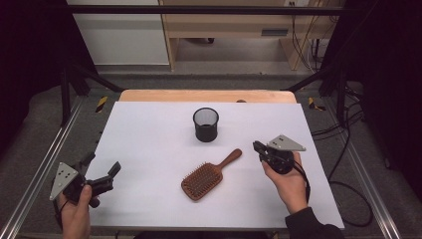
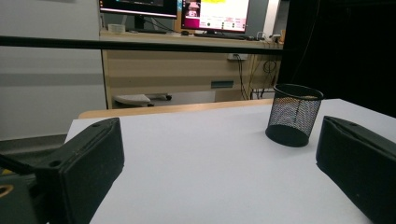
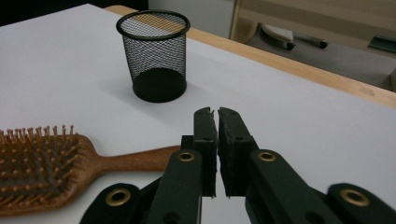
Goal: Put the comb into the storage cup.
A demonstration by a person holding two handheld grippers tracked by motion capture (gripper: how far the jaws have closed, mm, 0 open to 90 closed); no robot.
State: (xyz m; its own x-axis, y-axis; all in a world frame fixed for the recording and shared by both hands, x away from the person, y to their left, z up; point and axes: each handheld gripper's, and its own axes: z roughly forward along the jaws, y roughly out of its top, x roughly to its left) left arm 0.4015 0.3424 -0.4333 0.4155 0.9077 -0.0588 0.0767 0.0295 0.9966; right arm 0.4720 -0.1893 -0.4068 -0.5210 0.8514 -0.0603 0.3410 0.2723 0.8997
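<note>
A brown wooden hairbrush point(image 1: 209, 175) lies bristles up in the middle of the white table, its handle pointing toward the back right. Behind it stands an empty black mesh cup point(image 1: 205, 124), upright. My right gripper point(image 1: 257, 147) is shut with nothing between its jaws, just right of the brush handle's end point(image 3: 140, 158); the cup point(image 3: 154, 56) rises beyond it. My left gripper point(image 1: 102, 167) hovers at the table's front left corner, open and empty, its jaws framing the distant cup point(image 2: 294, 114).
The white table top point(image 1: 149, 144) has a wooden strip along its far edge point(image 1: 206, 95). Metal frame rails run along both sides. Cables lie on the floor at the right, and a desk with monitors point(image 2: 215, 14) stands beyond the table.
</note>
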